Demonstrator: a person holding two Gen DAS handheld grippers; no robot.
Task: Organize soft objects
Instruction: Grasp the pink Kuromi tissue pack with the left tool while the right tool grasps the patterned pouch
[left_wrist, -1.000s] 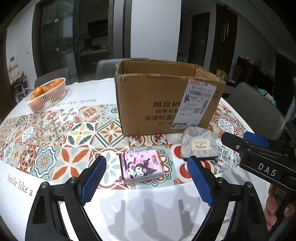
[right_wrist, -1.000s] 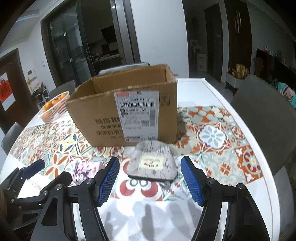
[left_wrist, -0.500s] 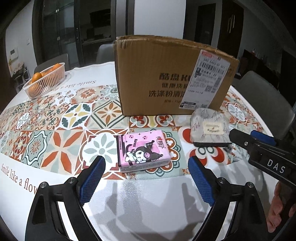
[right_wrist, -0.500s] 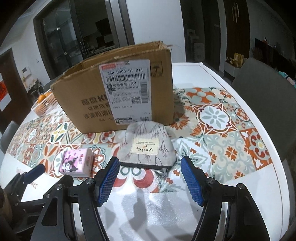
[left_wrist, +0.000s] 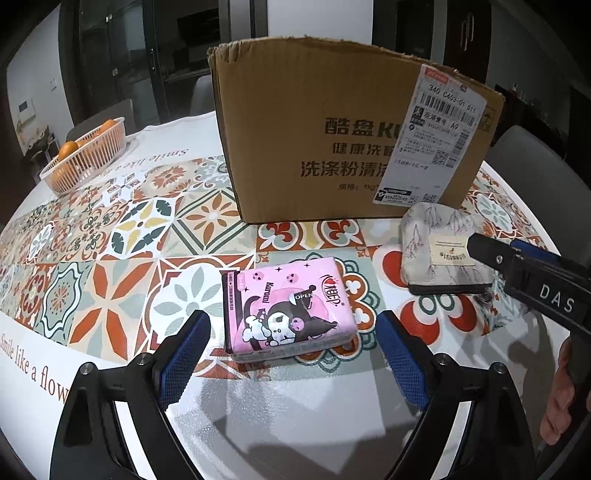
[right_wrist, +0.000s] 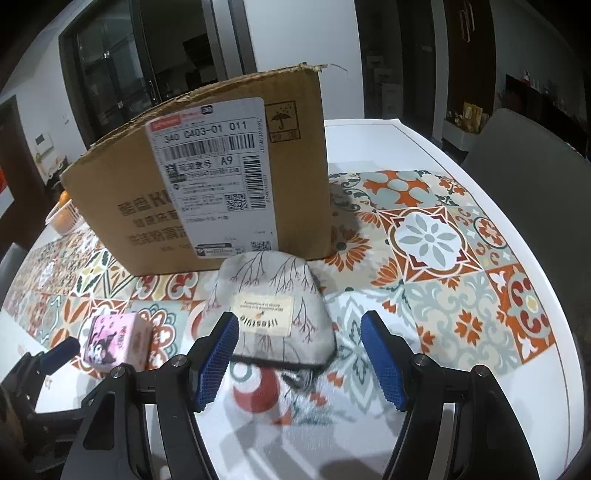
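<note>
A pink tissue pack with a cartoon print lies flat on the patterned tablecloth. My left gripper is open, low over the table, its blue pads on either side of the pack's near end. A grey fabric pouch with a cream label lies in front of the cardboard box. My right gripper is open, its pads flanking the pouch's near edge without touching it. The pouch and the right gripper's finger also show in the left wrist view. The pink pack shows at left in the right wrist view.
The open-topped cardboard box stands just behind both objects. A white basket of oranges sits at the far left of the table. Grey chairs stand around the round table edge.
Both grippers have dropped lower and moved forward. The pink pack now lies between the left pads, and the pouch's near edge lies between the right pads.
</note>
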